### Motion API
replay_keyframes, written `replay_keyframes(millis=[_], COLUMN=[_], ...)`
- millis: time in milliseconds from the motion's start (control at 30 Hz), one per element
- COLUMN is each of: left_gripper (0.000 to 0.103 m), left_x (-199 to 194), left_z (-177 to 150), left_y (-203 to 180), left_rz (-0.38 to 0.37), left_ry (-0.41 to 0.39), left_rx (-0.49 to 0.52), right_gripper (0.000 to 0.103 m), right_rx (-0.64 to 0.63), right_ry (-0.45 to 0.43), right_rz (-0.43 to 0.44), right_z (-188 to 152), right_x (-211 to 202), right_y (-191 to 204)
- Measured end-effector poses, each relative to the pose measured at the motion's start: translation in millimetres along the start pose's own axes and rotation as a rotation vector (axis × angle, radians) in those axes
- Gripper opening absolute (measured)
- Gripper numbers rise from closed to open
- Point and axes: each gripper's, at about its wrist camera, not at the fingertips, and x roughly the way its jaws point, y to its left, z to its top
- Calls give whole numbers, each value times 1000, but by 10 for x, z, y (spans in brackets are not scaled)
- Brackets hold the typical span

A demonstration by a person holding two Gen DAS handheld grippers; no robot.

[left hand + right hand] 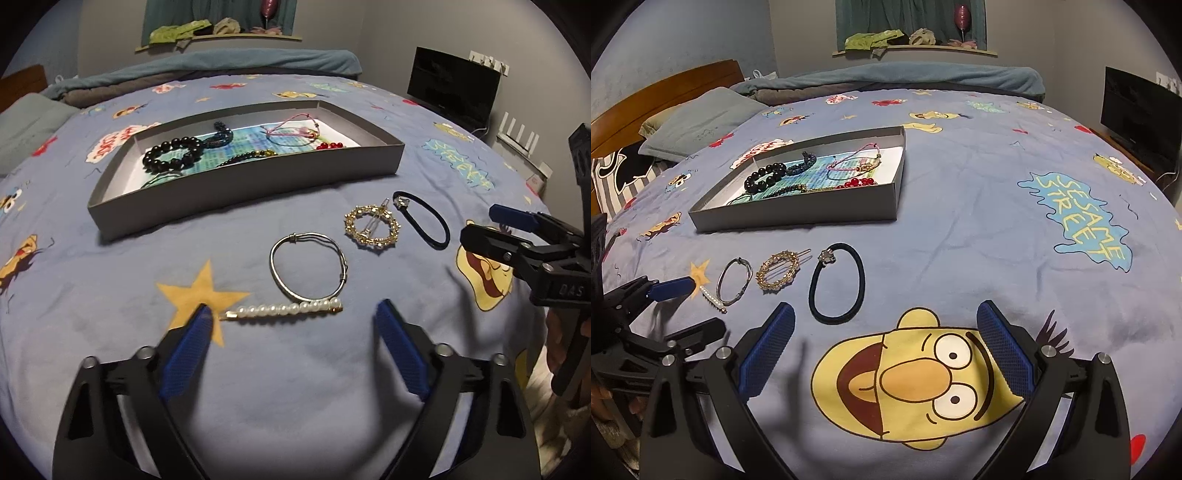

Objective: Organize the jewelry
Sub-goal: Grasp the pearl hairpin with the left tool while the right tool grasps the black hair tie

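- Left wrist view: four loose pieces lie in a row on the bed [110, 295] in front of the box [243, 184]: one pearl clip [284, 309], one silver bangle [308, 266], one gold ring clip [372, 228], one black hair tie [421, 218]; the bangle's near edge touches the pearl clip; the gold clip and hair tie lie just beside each other.
- One grey open box sits beyond the row; inside, one black bead bracelet [171, 154], one dark blue braided piece [221, 134], one thin dark bead strand [245, 158], one pink cord bracelet [291, 127], one red bead strand [330, 146]; a thin green loop shows at the near left corner, partly hidden by the wall.
- Left claw [291, 317]: jaws spread wide, holding nothing; its blue pads flank the pearl clip, the left pad tip just beside the clip's gold end, over a yellow star print.
- Right claw [886, 314]: jaws spread wide, empty; it hovers over a yellow cartoon face, the hair tie [836, 282] just beyond its left pad; in the left view it appears at the right edge [491, 225], near the hair tie.
- Writing: "SESAME STREET" on a blue splash print [1078, 221] in the right wrist view; "DAS" moulded on the right claw's body in the left view.
- Around: one dark screen [452, 86] at right; one grey pillow [701, 120] and a wooden headboard [661, 96] at left; a shelf [916, 51] with cloth heaps on the far wall.
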Motion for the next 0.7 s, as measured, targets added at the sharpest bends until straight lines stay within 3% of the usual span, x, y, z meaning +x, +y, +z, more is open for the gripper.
replay_keyframes(millis=[67,100,267,600,700], left_gripper=[78,72,69,69,69], left_x=[25,32,0,-159,-196], left_z=[21,29,24,70,86], left_y=[23,36,79,269,351], left_rz=[6,10,-3,1,-9], left_ry=[1,2,4,-7,-6], left_rx=[-12,-15,1,-3,-13], right_gripper=[97,96,66,29,13], right_rx=[-22,-34,-36,-45,-34], right_ry=[-3,-5,14,69,78], right_rz=[-3,-7,11,9,28], right_z=[-1,-1,36,131,135], right_x=[11,19,113,345,352], right_y=[31,54,100,141,131])
